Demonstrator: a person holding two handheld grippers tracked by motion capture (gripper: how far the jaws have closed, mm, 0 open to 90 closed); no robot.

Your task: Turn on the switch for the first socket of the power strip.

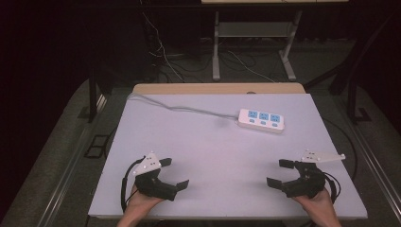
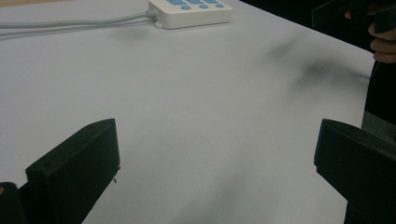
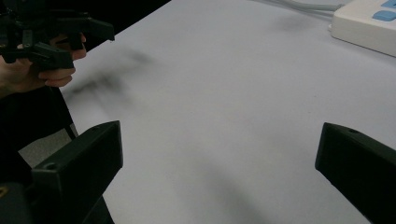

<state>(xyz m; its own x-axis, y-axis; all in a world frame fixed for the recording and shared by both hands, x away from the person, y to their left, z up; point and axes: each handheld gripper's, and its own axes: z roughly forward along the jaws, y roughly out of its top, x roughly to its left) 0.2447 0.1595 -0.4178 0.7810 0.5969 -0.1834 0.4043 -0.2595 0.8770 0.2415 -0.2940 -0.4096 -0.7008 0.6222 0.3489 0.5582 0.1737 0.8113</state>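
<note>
A white power strip with blue sockets lies at the back right of the white table, its grey cable trailing off to the back left. The strip also sits at the top of the left gripper view and in the top right corner of the right gripper view. My left gripper is held open over the near left of the table, nothing between its jaws. My right gripper is open over the near right, also with nothing in it. Both are well short of the strip.
The table's near edge lies just under both hands. Beyond the far wooden edge stand a metal table frame and loose cables on the dark floor. In the right gripper view, the other hand and its gripper show at top left.
</note>
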